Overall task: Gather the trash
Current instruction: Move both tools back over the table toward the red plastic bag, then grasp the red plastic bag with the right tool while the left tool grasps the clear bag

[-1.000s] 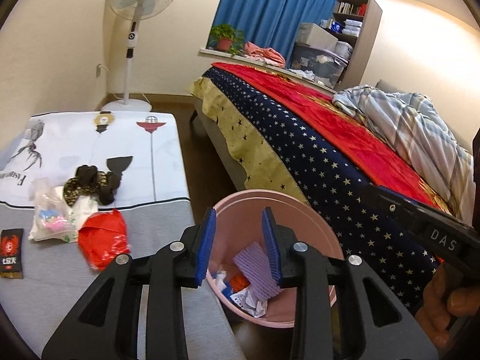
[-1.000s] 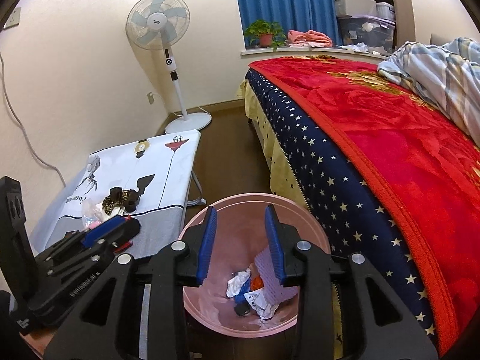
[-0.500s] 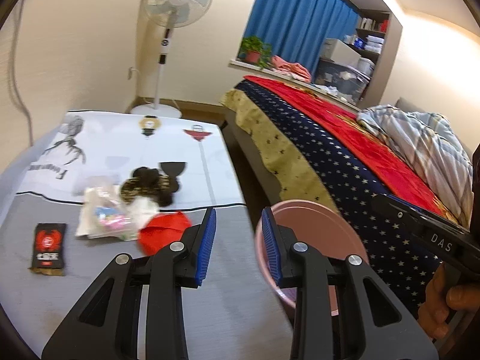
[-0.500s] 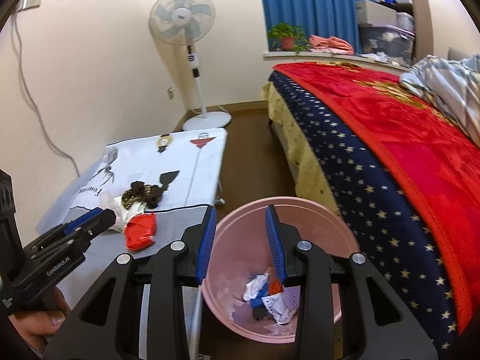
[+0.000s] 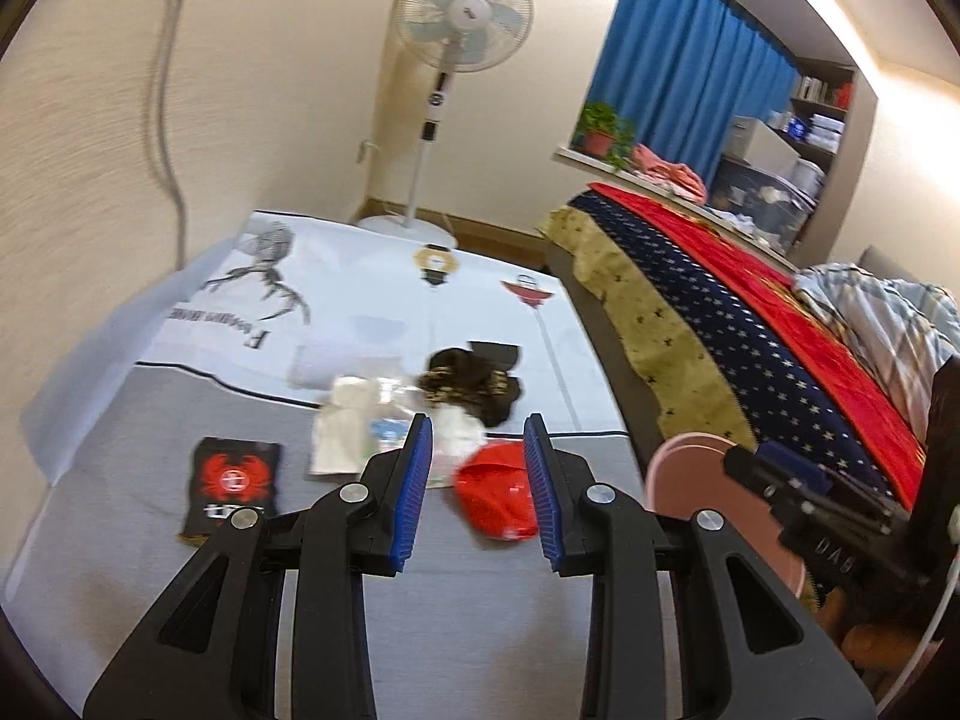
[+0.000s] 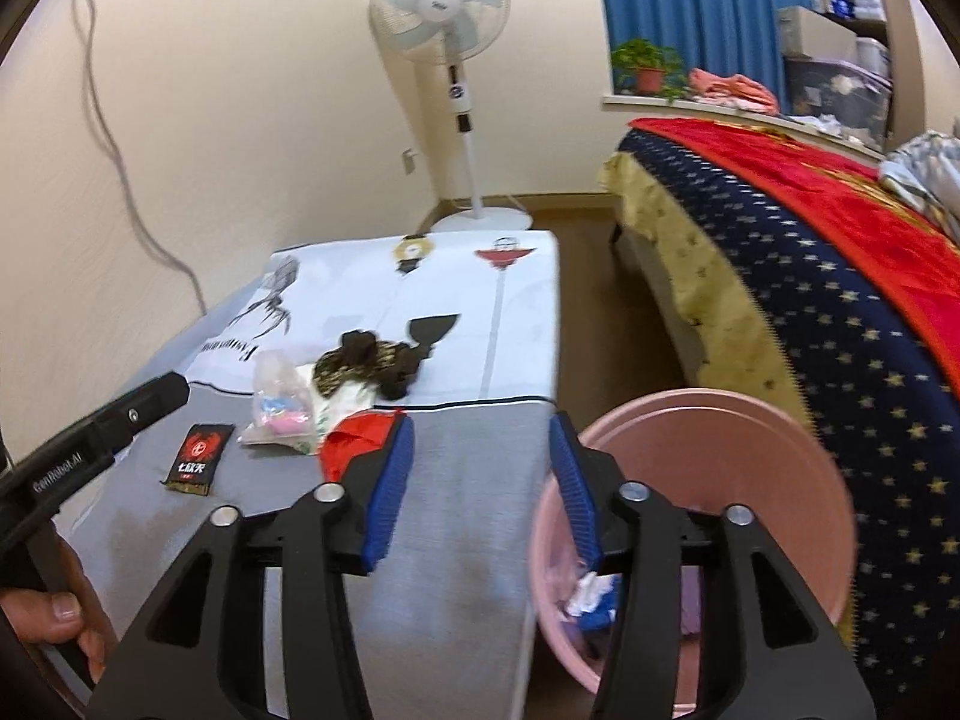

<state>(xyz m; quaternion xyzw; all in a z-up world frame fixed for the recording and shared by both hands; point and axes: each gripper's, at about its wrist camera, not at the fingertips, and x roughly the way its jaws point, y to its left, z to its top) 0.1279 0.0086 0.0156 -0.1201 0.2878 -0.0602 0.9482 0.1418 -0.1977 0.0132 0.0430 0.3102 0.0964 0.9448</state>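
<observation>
Your right claw (image 6: 480, 480) is opening with nothing between its jaws; your left claw (image 5: 477, 486) hangs apart and empty. Go for the red wrapper (image 5: 495, 498) on the counter (image 5: 456, 618), pinching what looks like its raised fold, then carry it to the pink bin (image 6: 780, 468).

Left gripper (image 5: 477, 486): blue-padded black jaws apart, nothing between them, above a grey-and-white cloth-covered table (image 5: 450, 612).
Trash: crumpled red plastic wrapper (image 5: 495, 498), flat black packet with red crest (image 5: 234, 480), clear plastic bag (image 5: 360, 426), dark patterned scrunched fabric (image 5: 471, 387).
Right edge: pink round plastic bin (image 5: 690, 468), second black gripper (image 5: 804, 504).
</observation>
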